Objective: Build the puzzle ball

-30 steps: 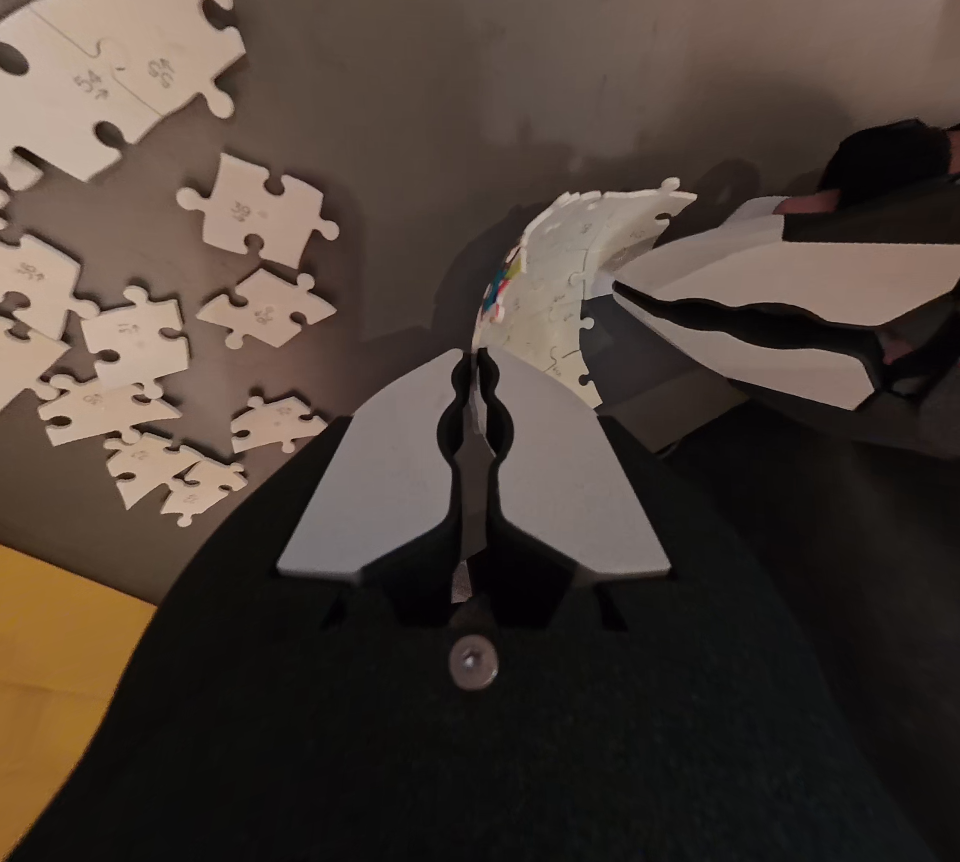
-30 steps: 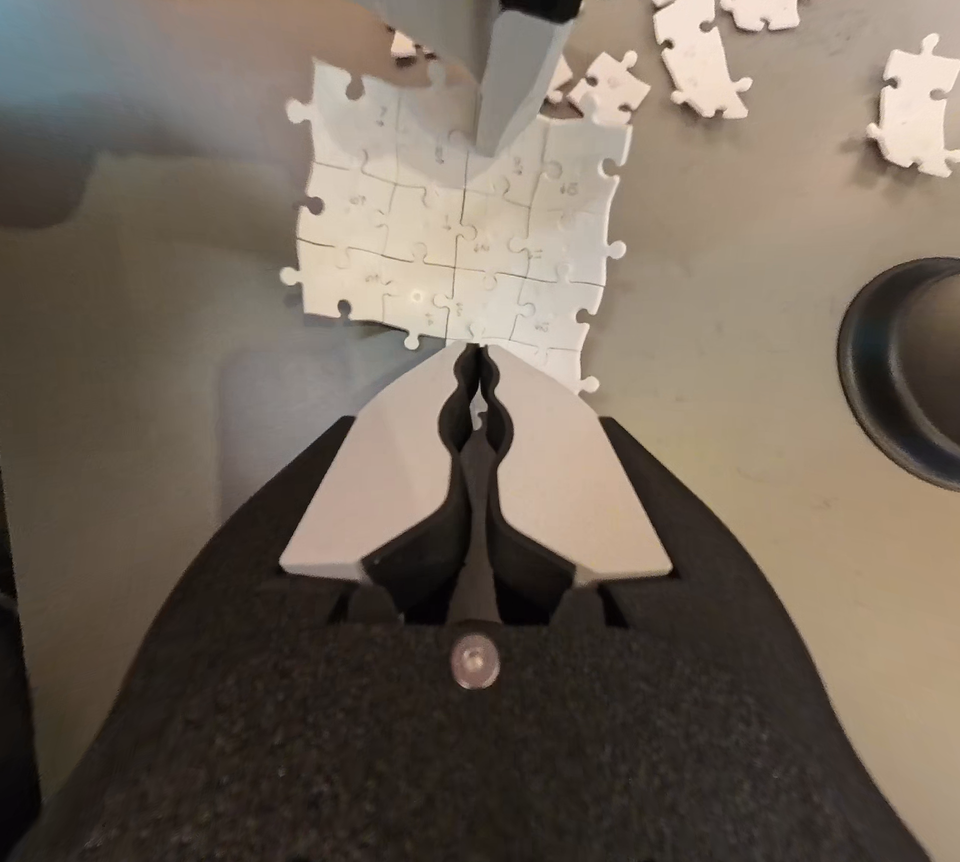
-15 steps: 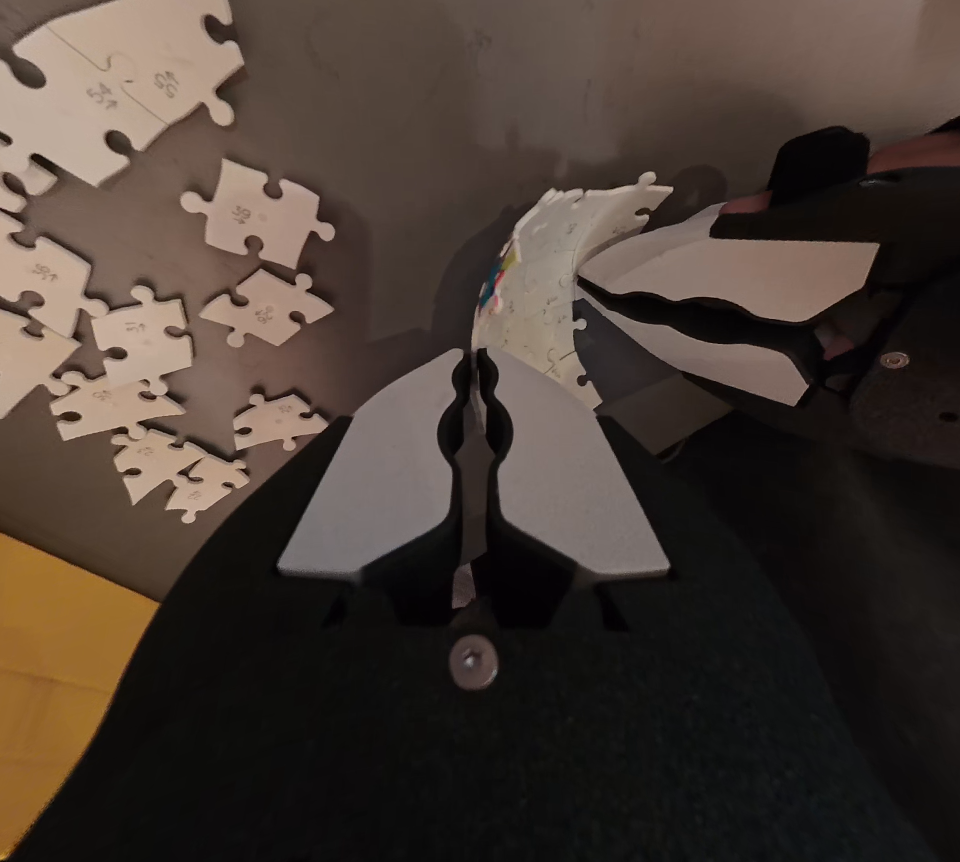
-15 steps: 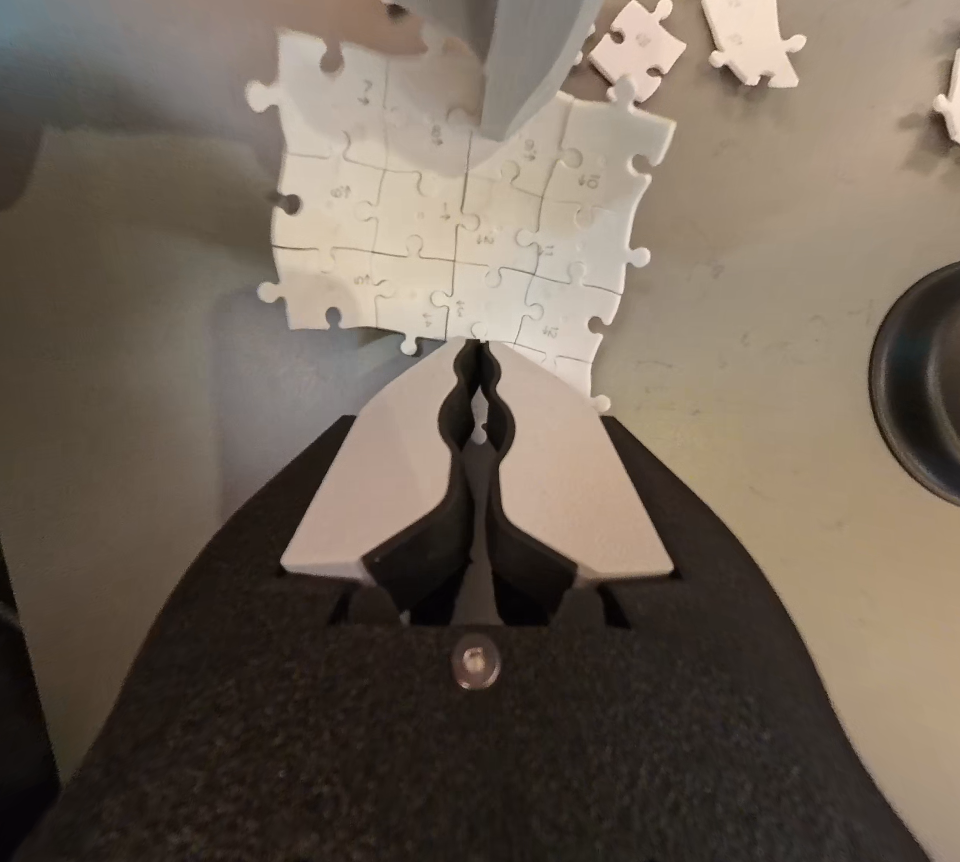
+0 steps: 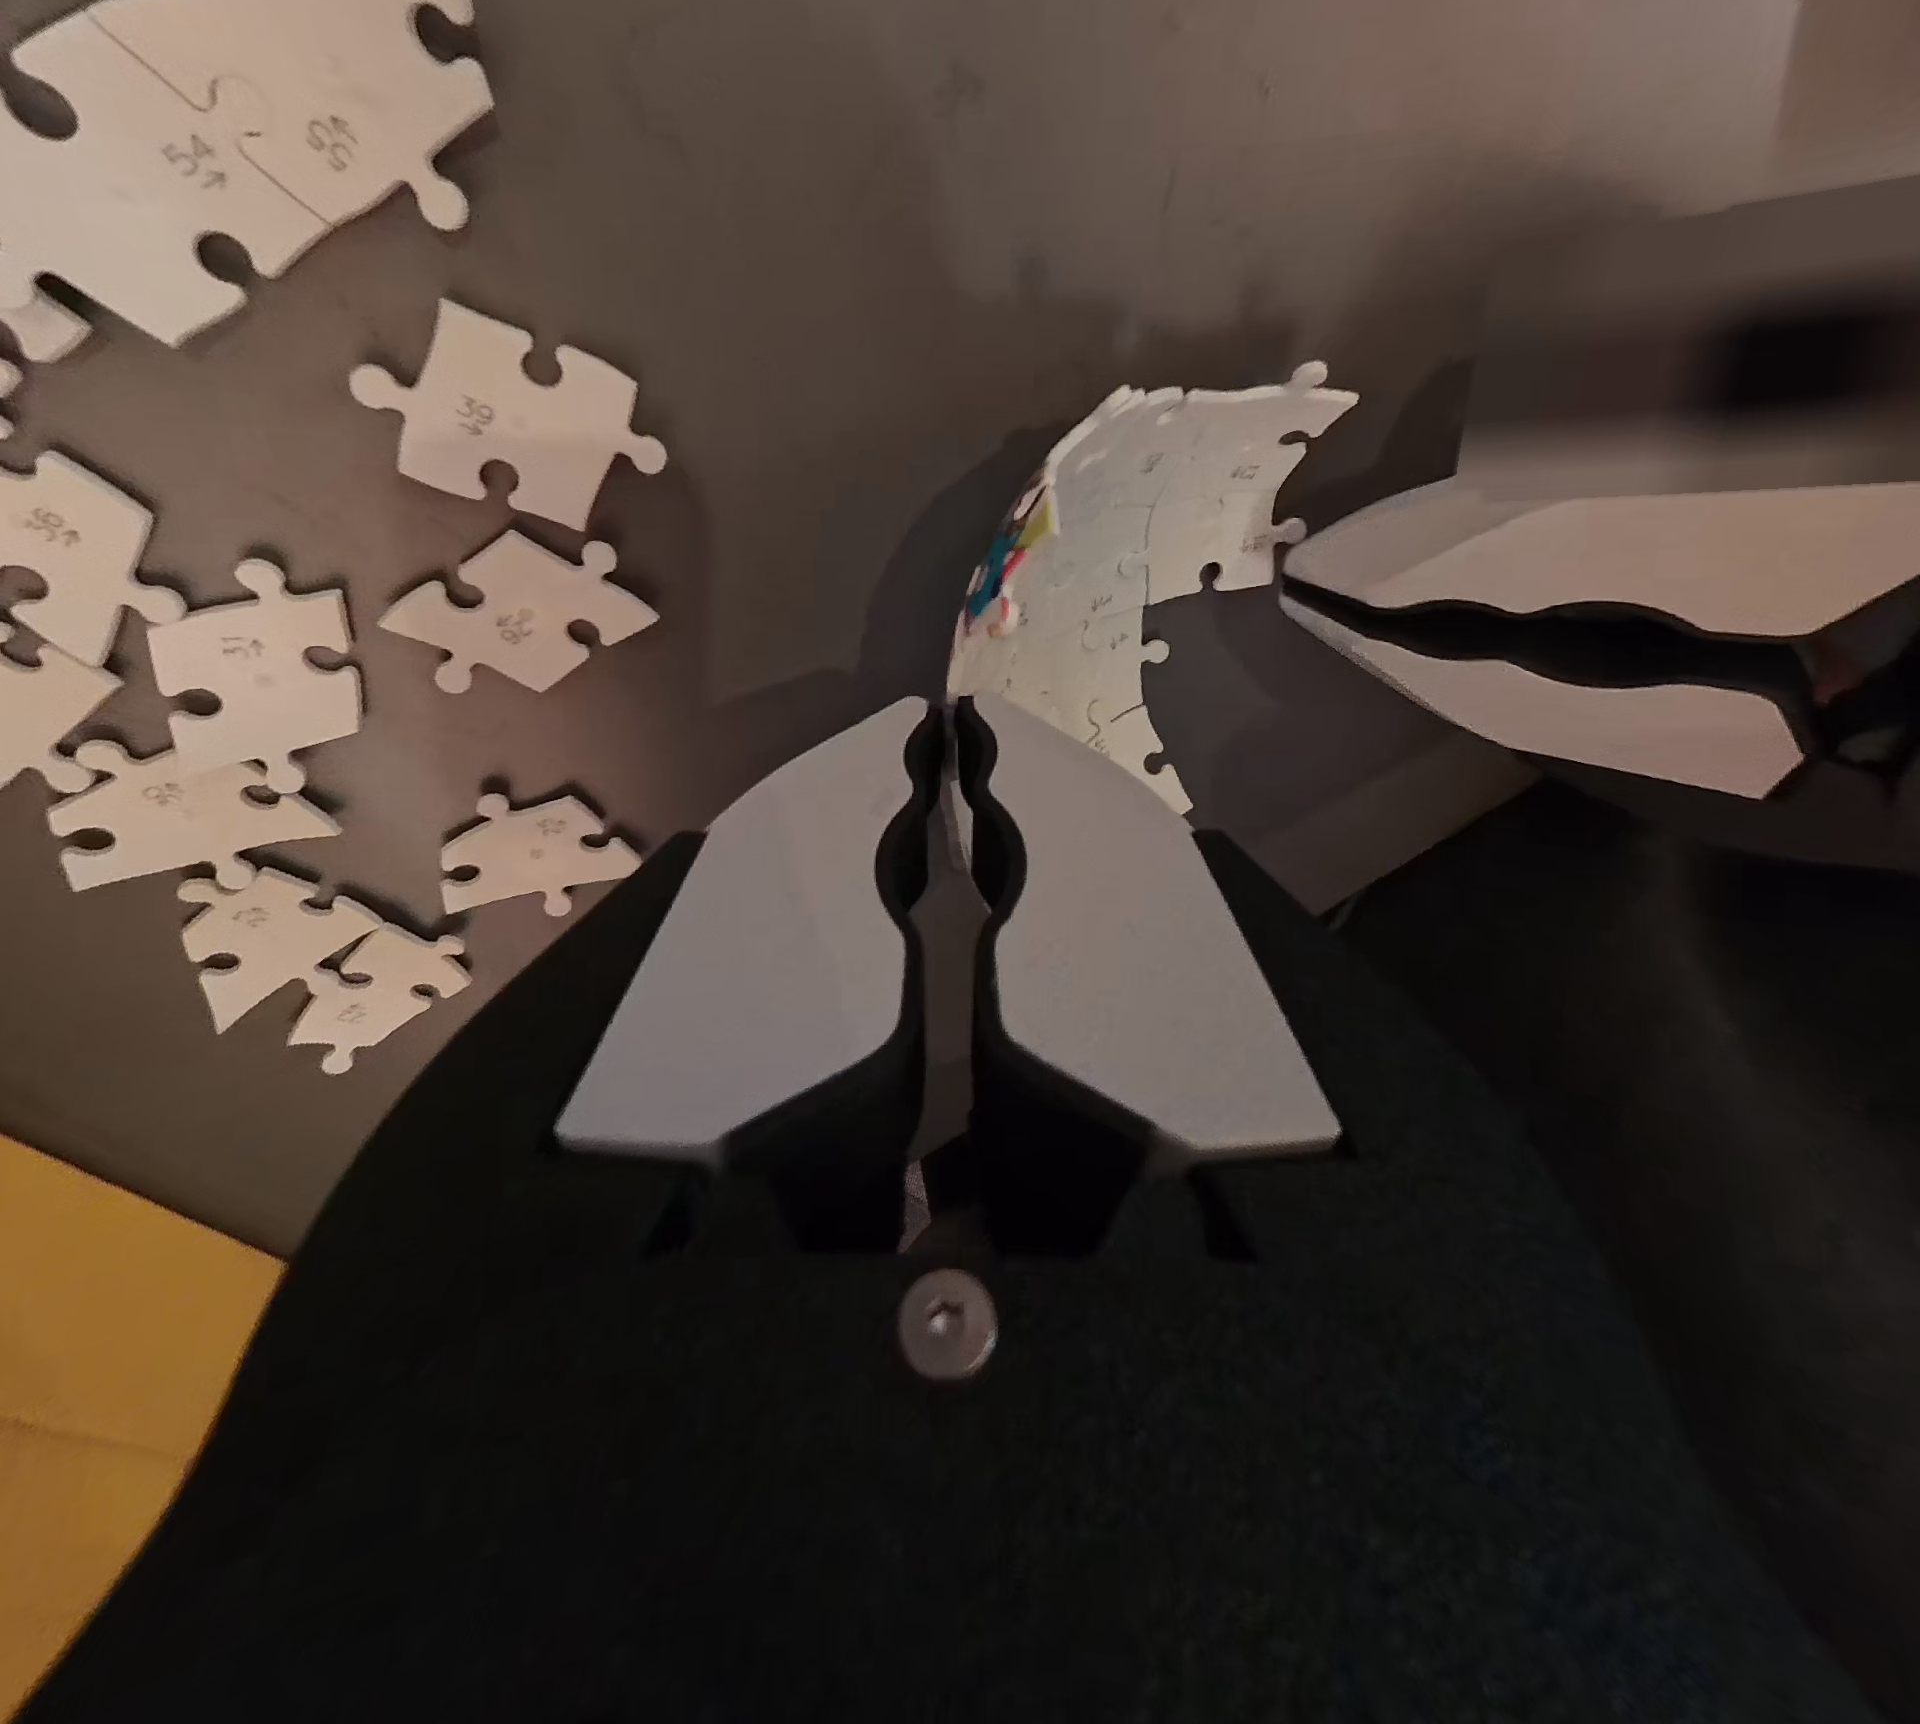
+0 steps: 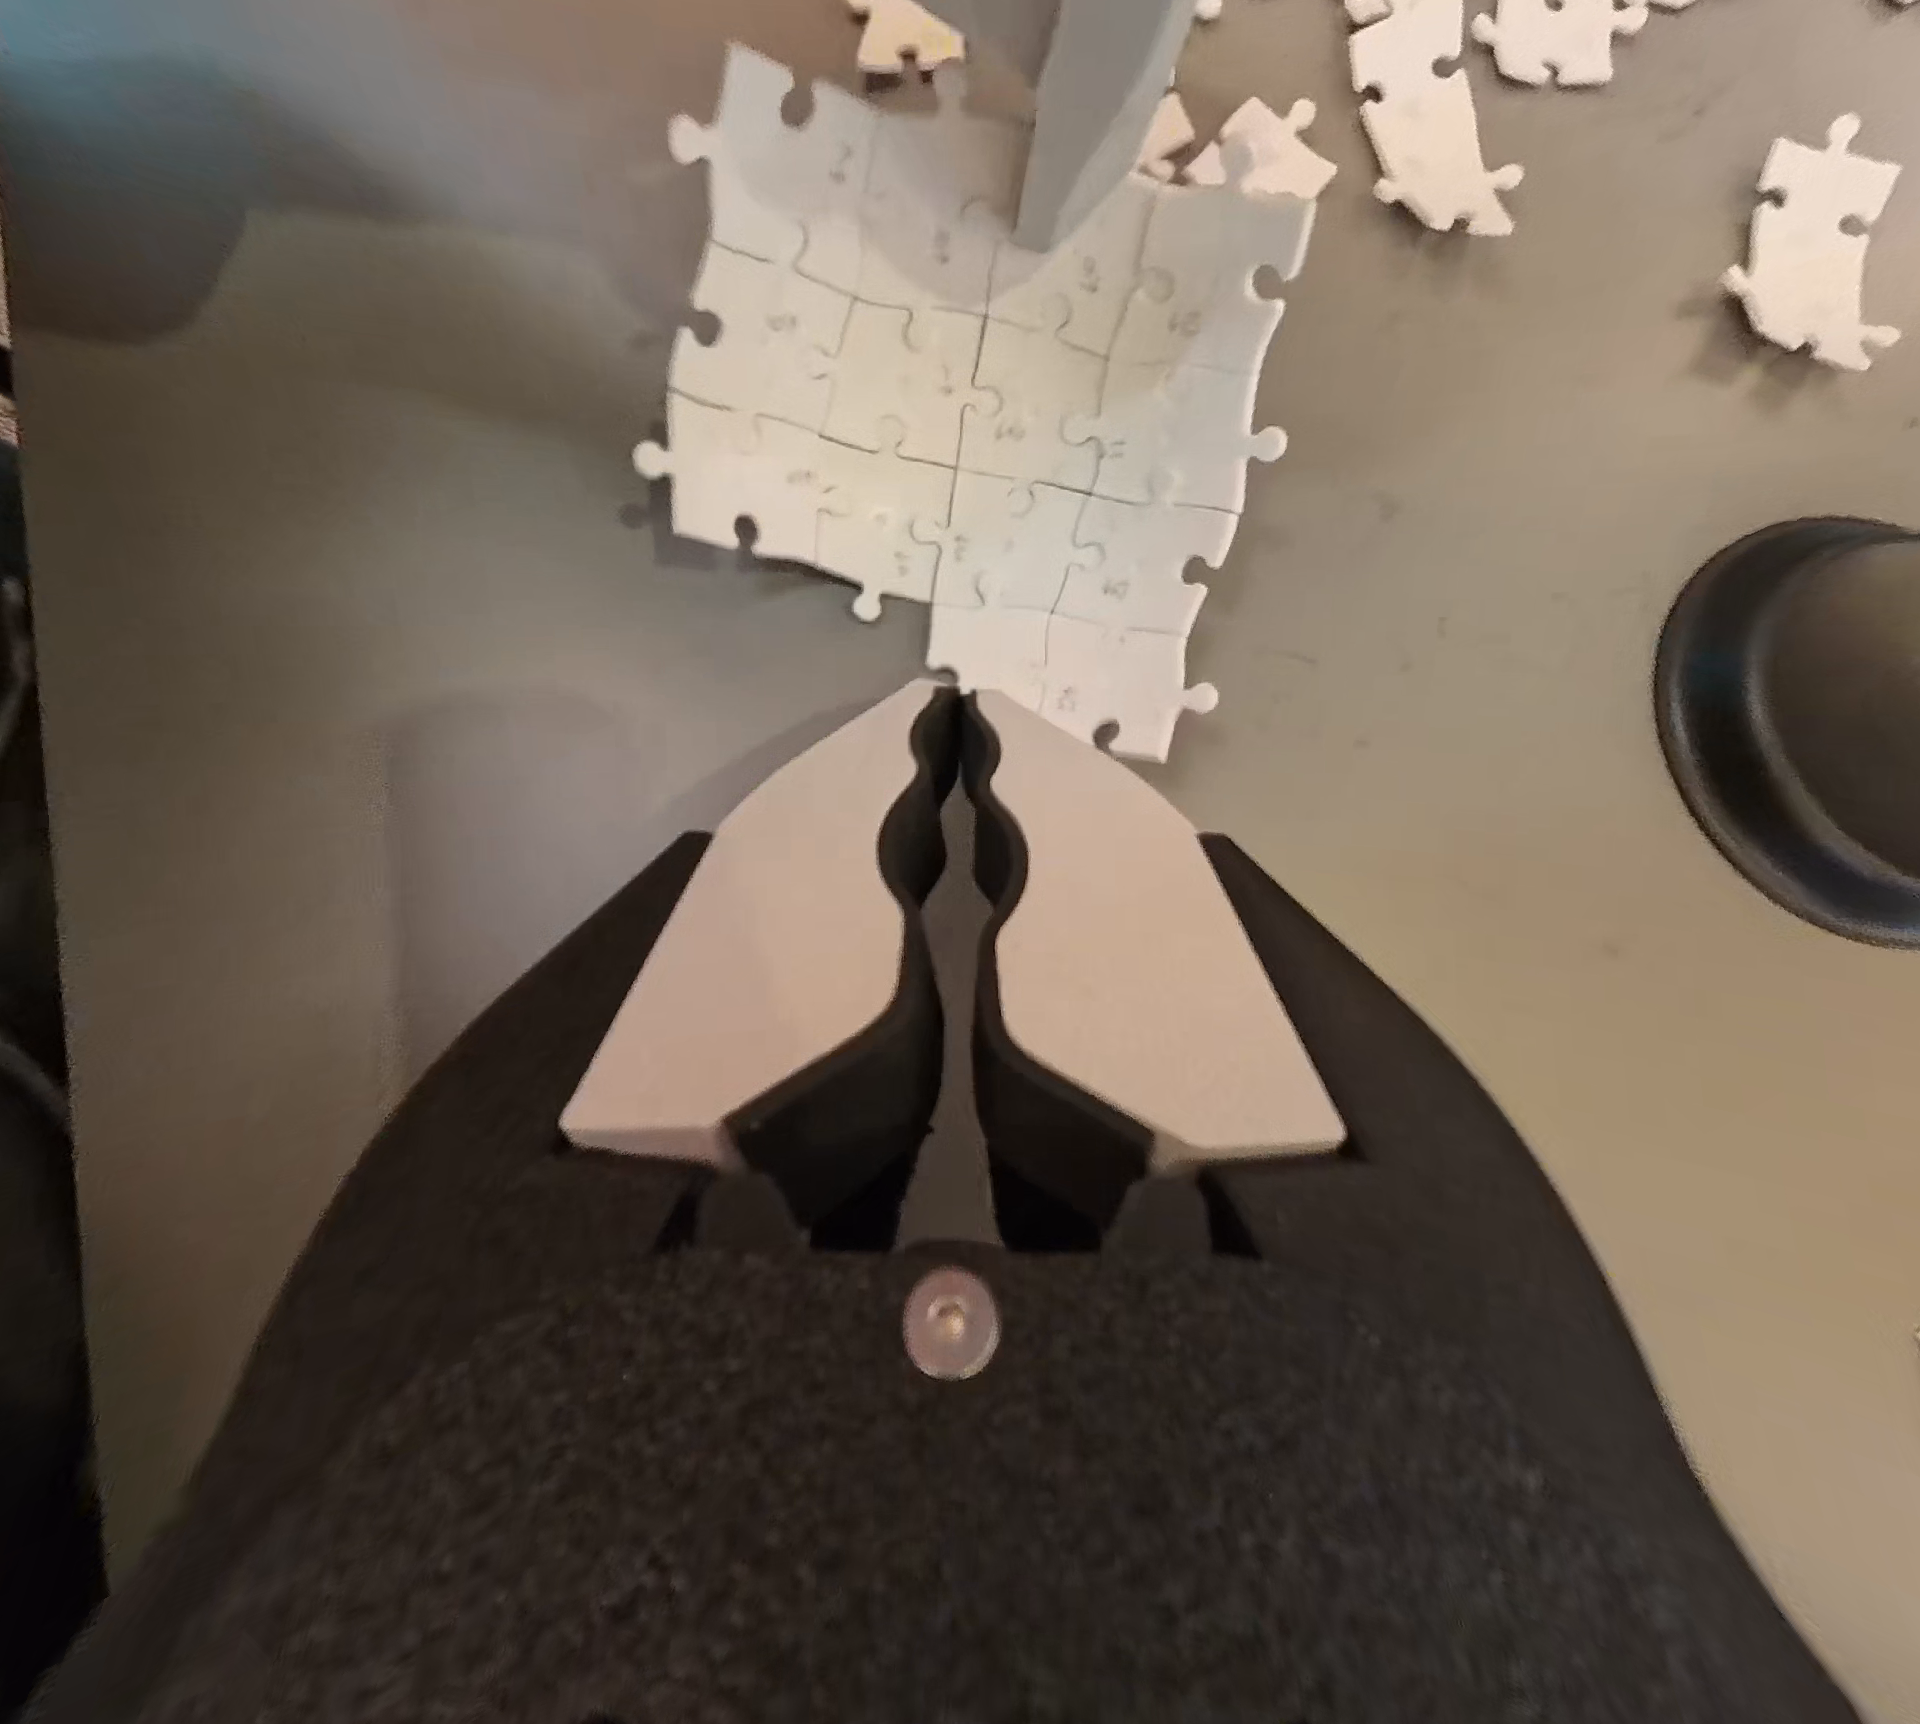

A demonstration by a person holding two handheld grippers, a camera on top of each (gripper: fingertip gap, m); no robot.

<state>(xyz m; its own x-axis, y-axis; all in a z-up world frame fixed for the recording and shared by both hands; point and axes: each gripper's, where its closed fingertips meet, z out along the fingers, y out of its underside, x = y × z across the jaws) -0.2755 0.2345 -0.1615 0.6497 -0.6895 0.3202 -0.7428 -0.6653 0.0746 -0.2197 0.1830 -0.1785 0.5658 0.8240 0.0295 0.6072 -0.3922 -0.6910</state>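
Note:
The curved section of joined white puzzle pieces stands upright, its coloured printed side facing left. My left gripper is shut on the section's near edge. In the right wrist view the same section shows its numbered back, and the left gripper comes down from the top and pinches its far edge. My right gripper is shut, its tips at the section's near edge, with nothing seen between the jaws. It also shows in the left wrist view, just right of the section.
Several loose white pieces lie on the grey table to the left, including a joined pair. More loose pieces lie at the upper right. A black round object stands at the right. A yellow surface borders the table. One gripper's finger ends stand about 8 centimeters off the other's. Both grippers' tips are roughly 15 centimeters from the black round object.
My right gripper has drawn back from the section; its tips overlapped the edge before and now sit just off it. The left gripper still holds the section, which has shifted slightly.

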